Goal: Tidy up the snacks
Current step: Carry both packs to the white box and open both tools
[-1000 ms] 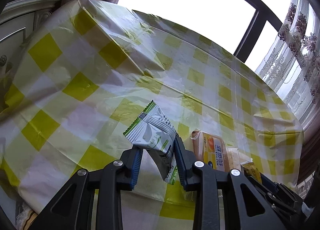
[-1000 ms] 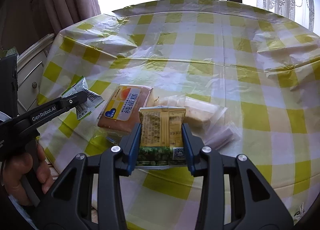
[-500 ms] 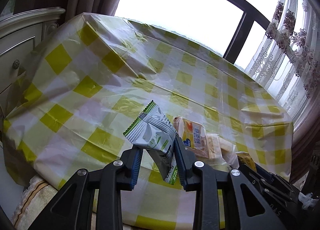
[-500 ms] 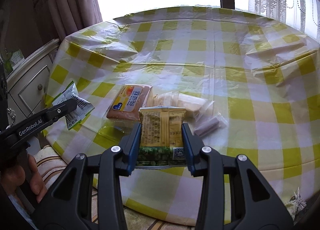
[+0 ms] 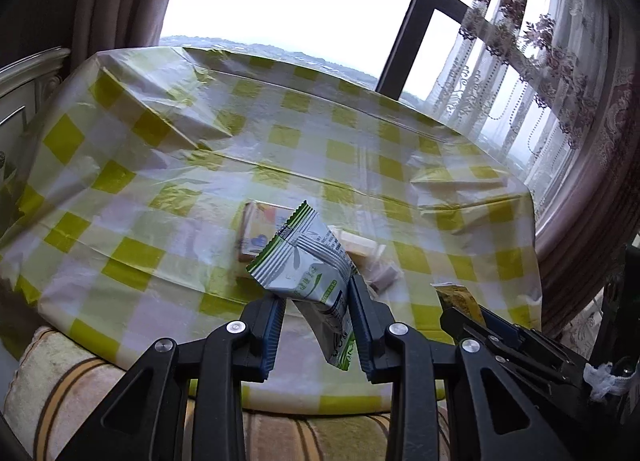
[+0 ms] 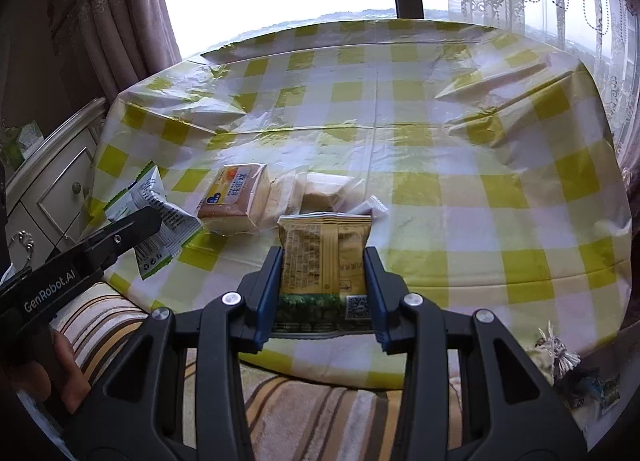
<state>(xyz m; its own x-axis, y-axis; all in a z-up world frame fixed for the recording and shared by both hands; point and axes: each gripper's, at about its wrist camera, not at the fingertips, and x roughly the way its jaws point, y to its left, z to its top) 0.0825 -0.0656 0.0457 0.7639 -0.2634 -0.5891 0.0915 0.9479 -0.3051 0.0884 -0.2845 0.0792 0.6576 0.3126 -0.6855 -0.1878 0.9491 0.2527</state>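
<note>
Carrying two snack packets above the table's near edge.
Left gripper (image 5: 316,321) clamps the green-white packet (image 5: 308,265), right gripper (image 6: 324,285) clamps the yellow packet (image 6: 324,253); next, probably setting each beside the cake pack (image 6: 236,197).

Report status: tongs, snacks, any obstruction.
Left tongs shut on green-white packet. Right tongs shut on yellow packet. Cake pack on table. Nothing in the way.
</note>
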